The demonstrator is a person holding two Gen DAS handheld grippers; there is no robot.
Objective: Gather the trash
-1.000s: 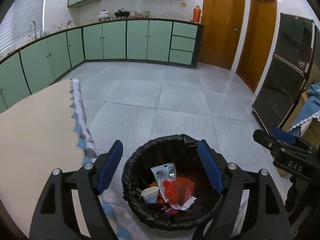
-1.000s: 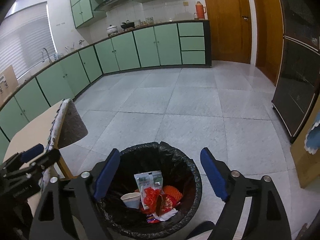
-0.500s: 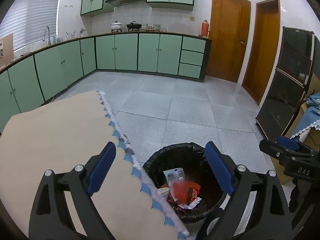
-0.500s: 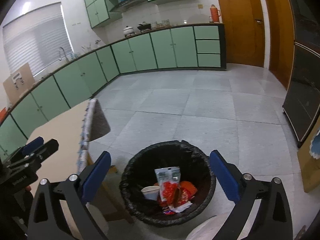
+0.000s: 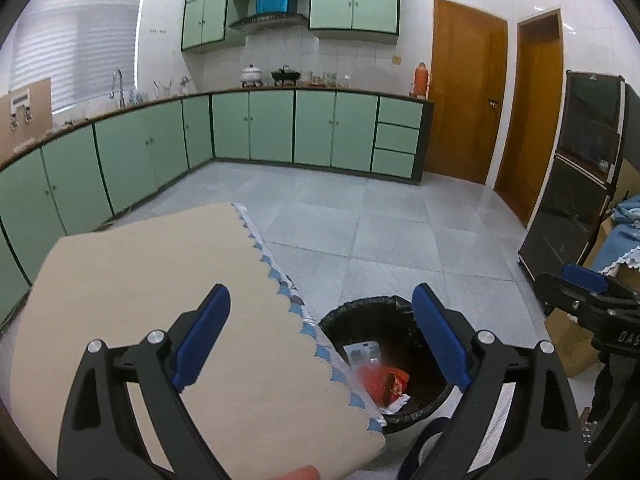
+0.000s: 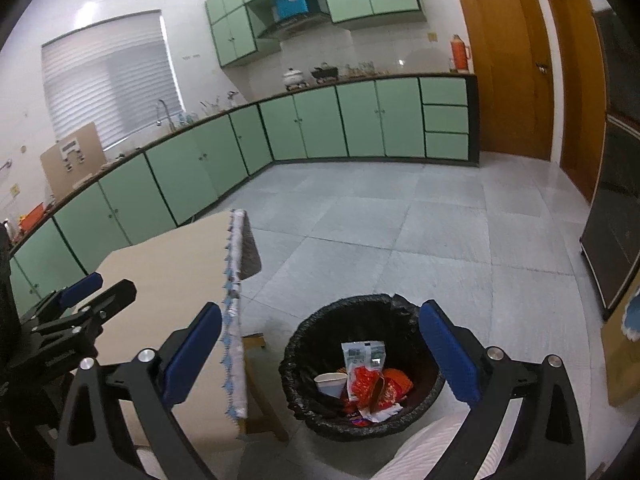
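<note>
hanging wide apart and gripping nothing, the left gripper point(image 5: 320, 344) and the right gripper point(image 6: 320, 354) both show bare blue fingers point(image 5: 206, 332) with only air between them. the trash bin point(image 6: 362, 368), lined with a black bag, stands on the grey tiled floor point(image 6: 400, 232) below and ahead of both pairs of fingers. in the right wrist view it sits squarely between the right fingers; in the left wrist view it lies toward the left gripper's right-hand finger, partly behind the table point(image 5: 160, 300) edge. so the right gripper looks the better lined up over the bin, while the left one hangs over the beige tablecloth.

collected trash already lies in the bin: a white paper cup point(image 6: 331, 384), a clear packet point(image 6: 362, 354) standing on end with its long axis running away from the fingers, and red wrappers point(image 6: 380, 386) beside it. judging from this, the drop into the bin looks done and the coming move would be a reach for more trash, if any is left.

no loose trash shows on the visible tablecloth. a reddish shape at the bottom edge of the left wrist view is cut off and cannot be identified. the bin's near rim is hidden by pale striped fabric in the right wrist view, and the wrappers' print is too blurred to read.
</note>
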